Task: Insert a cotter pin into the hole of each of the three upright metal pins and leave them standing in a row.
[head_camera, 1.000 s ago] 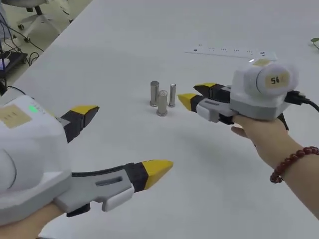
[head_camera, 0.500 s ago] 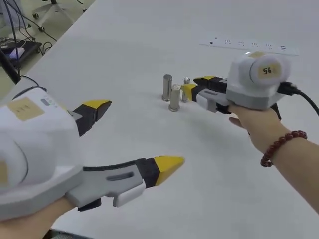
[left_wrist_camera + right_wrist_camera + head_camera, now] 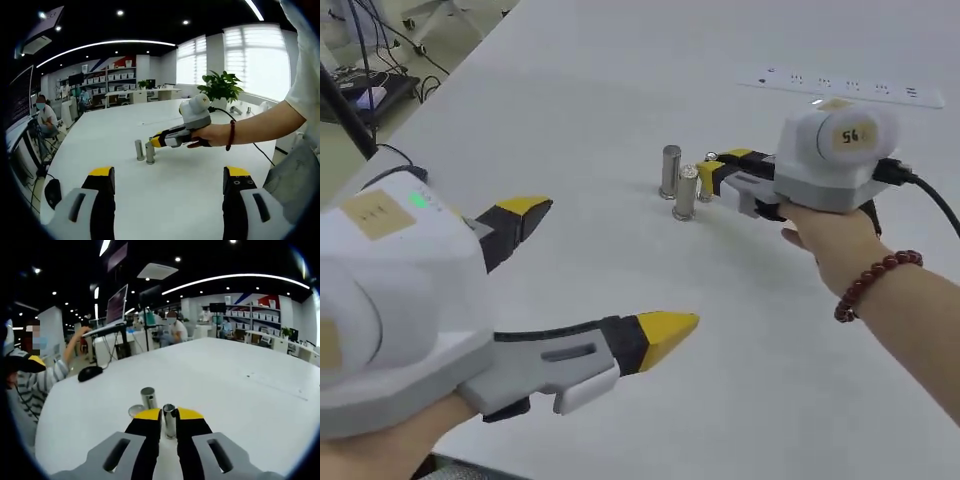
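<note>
Three short upright metal pins stand clustered mid-table: a far pin [image 3: 670,171], a near pin [image 3: 687,192], and a right pin [image 3: 708,165] mostly hidden by my right gripper [image 3: 722,167]. In the right gripper view that right pin [image 3: 170,421] stands between the yellow tips, and the right gripper [image 3: 170,416] has its jaws pressed against both sides of it. The far pin [image 3: 148,397] is behind it. My left gripper [image 3: 598,265] hovers open near the table's front left, well away from the pins [image 3: 145,151], with nothing between its fingertips [image 3: 102,172].
A white power strip [image 3: 850,88] lies at the far right of the white table [image 3: 570,90]. The table's left edge drops to a floor with cables [image 3: 360,90]. People sit at desks [image 3: 172,330] beyond the table.
My right gripper has moved left to the pin cluster and its jaws have drawn in around the right pin. The left gripper has stayed open in much the same place; the head camera has shifted.
</note>
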Available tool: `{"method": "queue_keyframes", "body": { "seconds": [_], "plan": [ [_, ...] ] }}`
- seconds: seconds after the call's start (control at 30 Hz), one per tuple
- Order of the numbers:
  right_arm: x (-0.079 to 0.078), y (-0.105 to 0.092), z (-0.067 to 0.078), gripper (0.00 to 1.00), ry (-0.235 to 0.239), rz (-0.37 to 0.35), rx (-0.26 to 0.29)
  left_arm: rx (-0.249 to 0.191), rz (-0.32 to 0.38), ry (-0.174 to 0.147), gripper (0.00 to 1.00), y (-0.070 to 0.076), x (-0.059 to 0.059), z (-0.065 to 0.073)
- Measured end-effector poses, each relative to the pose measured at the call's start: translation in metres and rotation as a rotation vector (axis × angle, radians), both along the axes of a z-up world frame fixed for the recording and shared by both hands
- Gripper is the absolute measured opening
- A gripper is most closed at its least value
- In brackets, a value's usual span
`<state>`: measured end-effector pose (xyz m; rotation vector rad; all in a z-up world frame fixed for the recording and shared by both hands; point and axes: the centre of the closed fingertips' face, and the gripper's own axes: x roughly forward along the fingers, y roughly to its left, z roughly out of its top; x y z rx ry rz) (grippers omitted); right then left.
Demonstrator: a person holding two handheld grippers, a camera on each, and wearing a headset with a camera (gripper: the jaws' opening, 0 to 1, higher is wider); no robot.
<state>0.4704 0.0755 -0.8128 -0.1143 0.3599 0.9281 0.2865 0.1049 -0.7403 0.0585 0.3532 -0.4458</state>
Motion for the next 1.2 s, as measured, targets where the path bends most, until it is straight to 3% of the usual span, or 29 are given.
{"method": "queue_keyframes", "body": {
  "seconds": [0.6,0.77,1.2],
  "plan": [
    [-0.005,-0.007,0.001,0.10,0.008,-0.022,-0.028,-0.005,-0.017,-0.004,0.89,-0.005,0.000,0.002],
    [-0.010,-0.014,0.007,0.10,-0.001,-0.036,-0.022,-0.008,-0.017,-0.008,0.88,-0.006,-0.001,0.003],
    [-0.037,-0.031,0.017,0.10,-0.013,-0.063,-0.027,-0.010,-0.042,-0.028,0.88,-0.016,-0.005,0.009]
  ]
}}
